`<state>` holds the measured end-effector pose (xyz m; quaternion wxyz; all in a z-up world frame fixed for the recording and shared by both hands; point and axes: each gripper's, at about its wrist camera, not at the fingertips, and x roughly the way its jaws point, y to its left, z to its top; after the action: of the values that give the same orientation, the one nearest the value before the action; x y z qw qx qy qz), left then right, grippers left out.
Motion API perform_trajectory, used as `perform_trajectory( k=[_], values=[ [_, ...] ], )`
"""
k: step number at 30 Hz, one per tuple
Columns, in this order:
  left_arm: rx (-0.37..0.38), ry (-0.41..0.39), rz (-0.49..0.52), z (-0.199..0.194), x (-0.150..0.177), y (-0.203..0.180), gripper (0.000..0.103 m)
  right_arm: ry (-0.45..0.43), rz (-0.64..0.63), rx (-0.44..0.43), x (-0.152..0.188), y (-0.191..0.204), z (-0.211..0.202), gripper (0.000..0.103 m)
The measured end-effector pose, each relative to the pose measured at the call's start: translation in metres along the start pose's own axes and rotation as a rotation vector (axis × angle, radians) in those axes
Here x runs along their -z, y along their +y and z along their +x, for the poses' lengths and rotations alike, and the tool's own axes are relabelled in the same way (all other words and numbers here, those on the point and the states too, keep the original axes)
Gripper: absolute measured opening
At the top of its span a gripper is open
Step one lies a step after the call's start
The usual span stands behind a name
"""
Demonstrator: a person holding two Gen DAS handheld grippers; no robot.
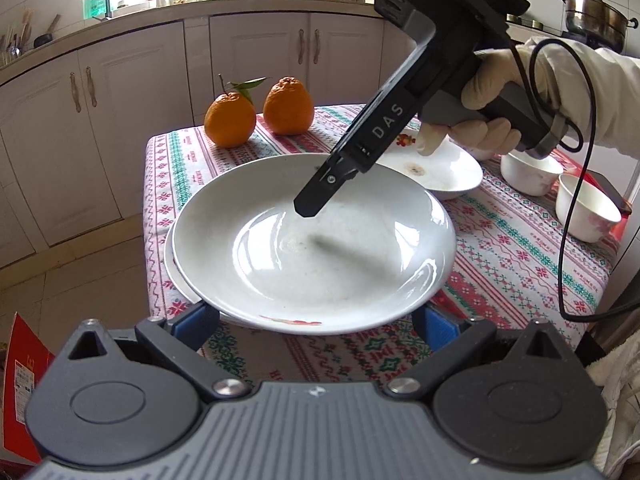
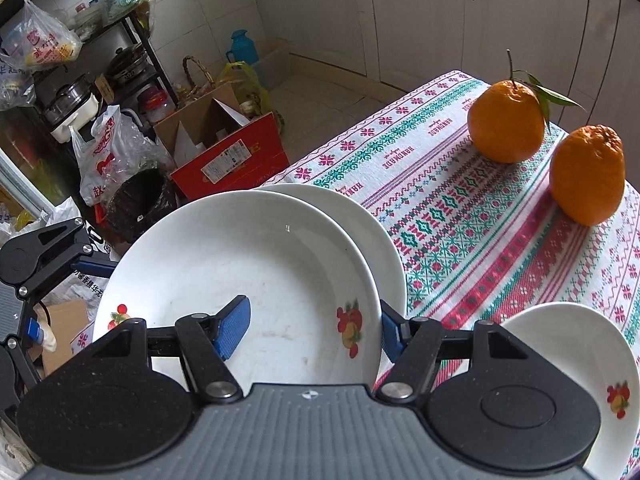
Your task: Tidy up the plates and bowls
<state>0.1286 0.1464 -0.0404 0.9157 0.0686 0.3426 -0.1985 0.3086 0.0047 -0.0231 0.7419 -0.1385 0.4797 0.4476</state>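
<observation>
A white deep plate (image 1: 312,248) with fruit prints hangs just above a second white plate (image 1: 171,268) at the table's near left corner. My right gripper (image 2: 312,328) is shut on the upper plate's rim (image 2: 374,300), one blue pad inside the dish and one outside. In the left wrist view the right gripper (image 1: 310,206) reaches down over the far rim, held by a gloved hand (image 1: 480,92). My left gripper (image 1: 316,322) is open wide, with its blue pads (image 1: 196,320) under the plate's near rim. Whether they touch the plate I cannot tell.
A third printed plate (image 1: 440,176) and two small white bowls (image 1: 530,174) (image 1: 588,212) sit on the right of the patterned tablecloth (image 1: 520,264). Two oranges (image 1: 230,120) (image 1: 288,106) stand at the far edge. Boxes and bags crowd the floor (image 2: 224,148) beyond the table's left edge.
</observation>
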Motion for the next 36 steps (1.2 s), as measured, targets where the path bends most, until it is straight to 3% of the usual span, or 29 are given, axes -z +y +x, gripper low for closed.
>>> perform_trajectory(
  k=[36],
  values=[
    [0.006,0.032,0.018,0.015,0.000,0.020,0.102,0.009,0.044,0.042,0.005,0.001,-0.005,0.072]
  ],
)
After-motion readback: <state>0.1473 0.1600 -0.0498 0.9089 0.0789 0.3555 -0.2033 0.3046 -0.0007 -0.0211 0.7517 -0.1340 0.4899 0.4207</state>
